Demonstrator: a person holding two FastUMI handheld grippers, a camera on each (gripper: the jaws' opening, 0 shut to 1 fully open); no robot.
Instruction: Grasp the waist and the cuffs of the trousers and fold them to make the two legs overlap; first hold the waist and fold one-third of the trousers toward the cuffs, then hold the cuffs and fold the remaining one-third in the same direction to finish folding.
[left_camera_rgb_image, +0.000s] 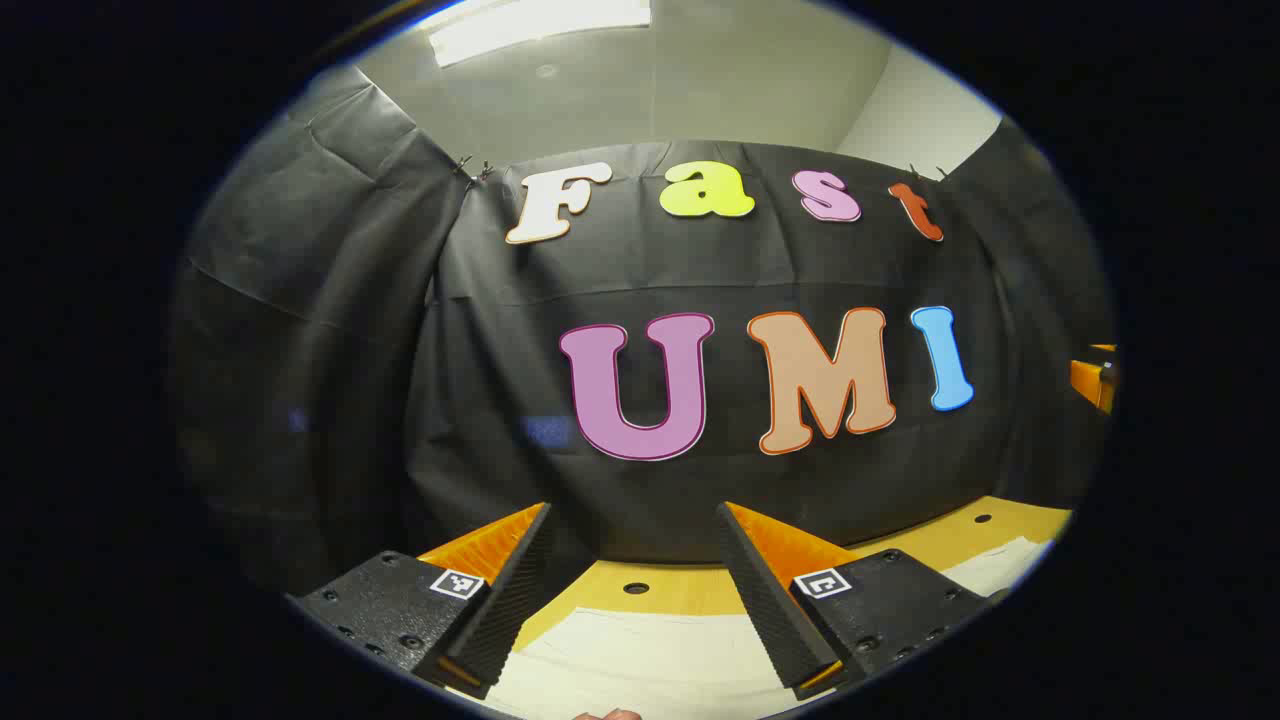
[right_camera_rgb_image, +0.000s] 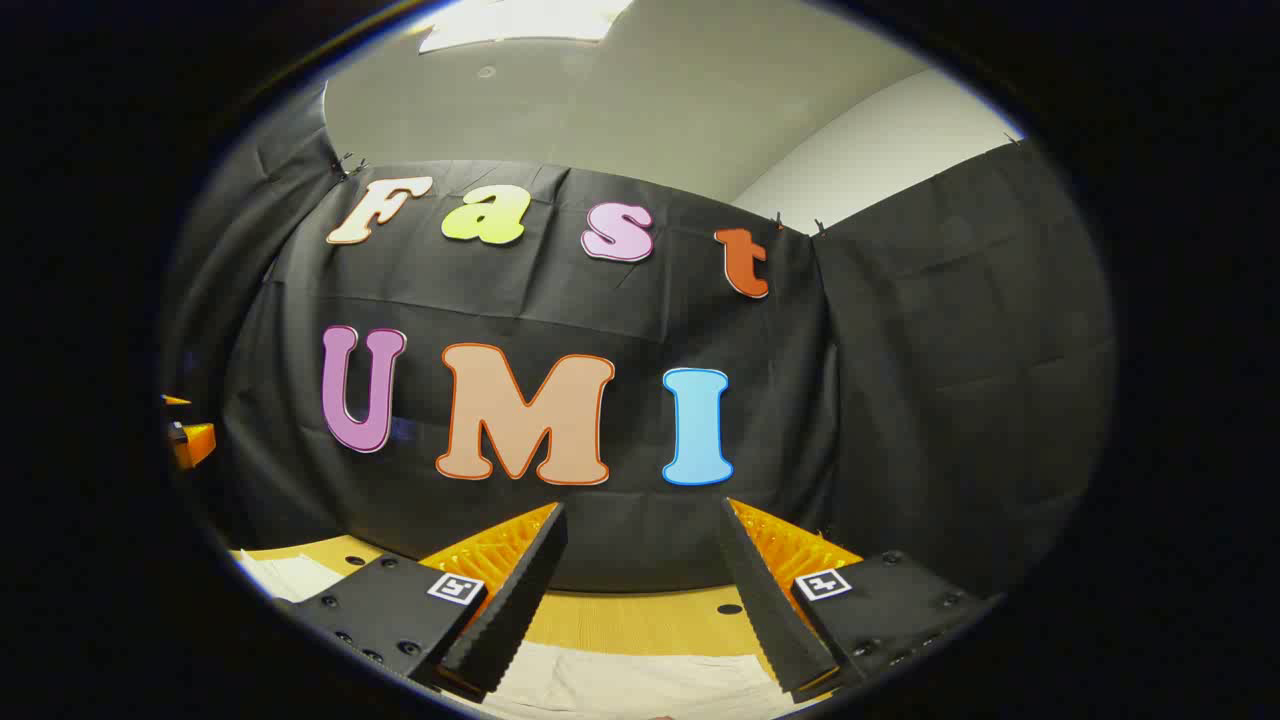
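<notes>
Hovering above the table (left_camera_rgb_image: 690, 590), both grippers look level toward the booth's black cloth wall (left_camera_rgb_image: 500, 330), so no fold looks begun; judging by this, the step in hand is the approach to the first grasp at waist and cuffs.

The left gripper (left_camera_rgb_image: 635, 585) has its fingers spread well apart with nothing between them. The right gripper (right_camera_rgb_image: 640, 590) likewise stands wide apart and empty.

The trousers (left_camera_rgb_image: 650, 655) lie below and ahead of the fingers as pale, cream-coloured fabric, flat and smooth, spread toward the table's near edge; in the right gripper view the same pale cloth (right_camera_rgb_image: 620, 685) runs under the fingers and reaches toward the left edge. Which end is waist and which is cuffs cannot be told here.

The table is a warm yellow board, matte, with small round holes near its far edge. Each finger's inner face is ridged like a saw, which should bite soft cloth well.

The next move probably calls for tipping both grippers downward, lowering onto the fabric's ends, and closing on a single layer edge without bunching.
</notes>
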